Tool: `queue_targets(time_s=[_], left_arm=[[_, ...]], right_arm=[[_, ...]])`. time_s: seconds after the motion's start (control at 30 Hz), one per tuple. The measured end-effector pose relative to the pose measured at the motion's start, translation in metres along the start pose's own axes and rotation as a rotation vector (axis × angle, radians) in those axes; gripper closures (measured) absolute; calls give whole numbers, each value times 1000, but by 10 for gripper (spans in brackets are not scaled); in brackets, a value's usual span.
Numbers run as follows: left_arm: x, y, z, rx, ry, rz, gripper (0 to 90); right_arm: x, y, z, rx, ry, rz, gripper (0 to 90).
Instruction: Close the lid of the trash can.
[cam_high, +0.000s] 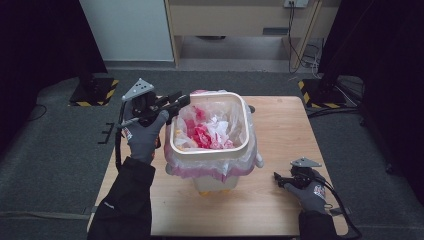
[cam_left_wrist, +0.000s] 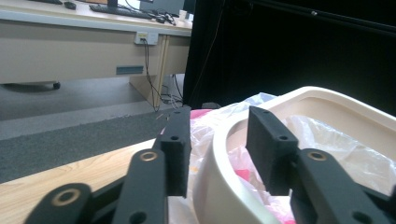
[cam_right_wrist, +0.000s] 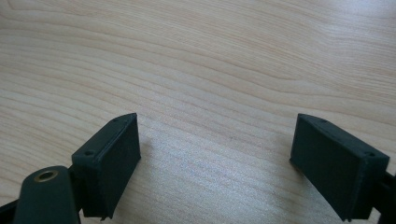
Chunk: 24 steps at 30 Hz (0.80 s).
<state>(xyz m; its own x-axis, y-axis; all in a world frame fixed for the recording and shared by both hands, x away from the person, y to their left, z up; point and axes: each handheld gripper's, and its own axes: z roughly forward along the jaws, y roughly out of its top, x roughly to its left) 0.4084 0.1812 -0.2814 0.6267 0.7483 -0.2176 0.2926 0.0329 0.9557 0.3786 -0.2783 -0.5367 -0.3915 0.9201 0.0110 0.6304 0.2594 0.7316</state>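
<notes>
A cream waste bin (cam_high: 207, 152) stands in the middle of the wooden table (cam_high: 285, 130). It is lined with a thin pinkish plastic bag (cam_high: 210, 171) folded over its rim. Crumpled red and white rubbish (cam_high: 205, 132) lies inside. My left gripper (cam_high: 179, 106) is at the bin's far left corner. In the left gripper view its jaws stand astride the rim (cam_left_wrist: 210, 186), one outside and one inside; the gripper (cam_left_wrist: 219, 126) is open, its pads clear of the rim. My right gripper (cam_high: 278, 179) rests low on the table right of the bin, wide open (cam_right_wrist: 215, 154) with bare wood between its jaws.
The table's edges lie close to the bin on all sides, with grey carpet around. Two black stands with yellow-and-black striped bases (cam_high: 92, 92) (cam_high: 320, 92) flank the far corners. A wooden desk (cam_high: 240, 20) with hanging cables (cam_high: 300, 50) stands beyond.
</notes>
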Motion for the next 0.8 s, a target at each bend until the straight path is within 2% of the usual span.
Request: queue_targets(time_s=[0.07, 0.23, 0.4, 0.5, 0.63, 0.8], left_arm=[[2, -2, 2, -7, -5, 14, 557], [8, -2, 6, -14, -64, 45, 547], [11, -2, 8, -8, -111, 51, 611], [11, -3, 10, -8, -132, 37, 664], [10, -1, 10, -1, -120, 38, 682], [11, 2, 7, -4, -131, -28, 708]], right_arm=[[0, 0, 0, 0, 0, 0, 156], [0, 0, 0, 1, 1, -2, 156], [0, 0, 0, 0, 1, 0, 156], [0, 0, 0, 0, 1, -1, 156], [0, 0, 0, 0, 1, -1, 158], [0, 0, 0, -6, 2, -10, 190]])
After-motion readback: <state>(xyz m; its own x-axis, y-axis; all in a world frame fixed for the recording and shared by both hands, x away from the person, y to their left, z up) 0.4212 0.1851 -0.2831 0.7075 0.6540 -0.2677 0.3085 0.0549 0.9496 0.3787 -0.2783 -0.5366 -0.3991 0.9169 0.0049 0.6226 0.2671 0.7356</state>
